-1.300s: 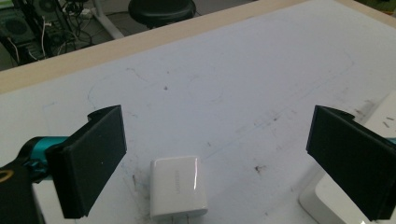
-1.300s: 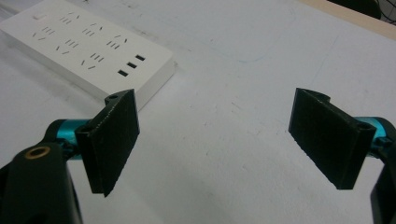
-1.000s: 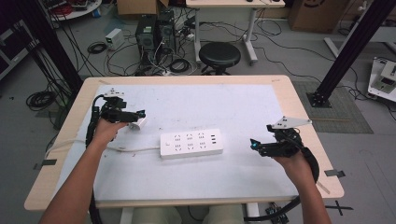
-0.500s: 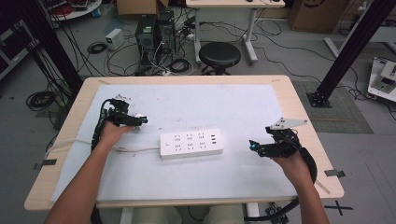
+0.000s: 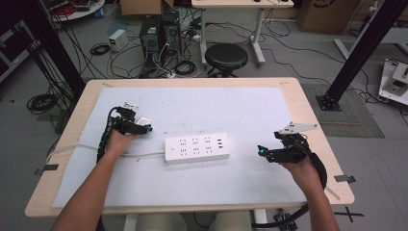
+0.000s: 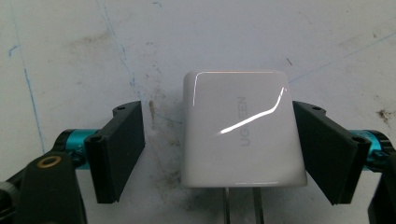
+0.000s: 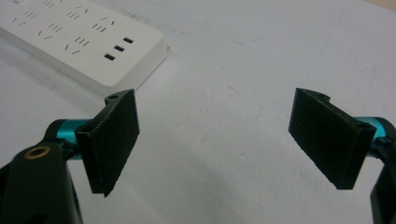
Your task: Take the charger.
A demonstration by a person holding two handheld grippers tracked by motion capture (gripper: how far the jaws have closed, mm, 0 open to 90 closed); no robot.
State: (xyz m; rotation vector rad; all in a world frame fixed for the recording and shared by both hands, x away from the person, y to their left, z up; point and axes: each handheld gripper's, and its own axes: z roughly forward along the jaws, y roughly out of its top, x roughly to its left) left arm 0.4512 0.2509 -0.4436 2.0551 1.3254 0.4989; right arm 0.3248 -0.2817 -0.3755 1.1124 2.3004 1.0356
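A white charger block [image 6: 243, 135] lies flat on the white mat, prongs toward the camera, between the jaws of my left gripper [image 6: 218, 112]. Those jaws have just been closing: the right pad [image 6: 327, 149] stands at the charger's side, while the left pad [image 6: 119, 149] is still a gap away. In the high view the left gripper [image 5: 144, 127] is low over the charger [image 5: 143, 121], left of the white power strip [image 5: 197, 147]. My right gripper [image 5: 262, 152] hovers right of the strip, open and holding nothing [image 7: 217, 100]; the strip's end [image 7: 79, 42] lies beyond its left jaw.
The strip's white cable [image 5: 72, 147] runs left across the mat toward the table edge. The white mat [image 5: 216, 106] covers most of the wooden table [image 5: 308, 110]. A black stool [image 5: 226, 57] and floor cables lie beyond the far edge.
My left gripper has come down onto the mat around the charger, and its jaws have narrowed. The right gripper has kept its place.
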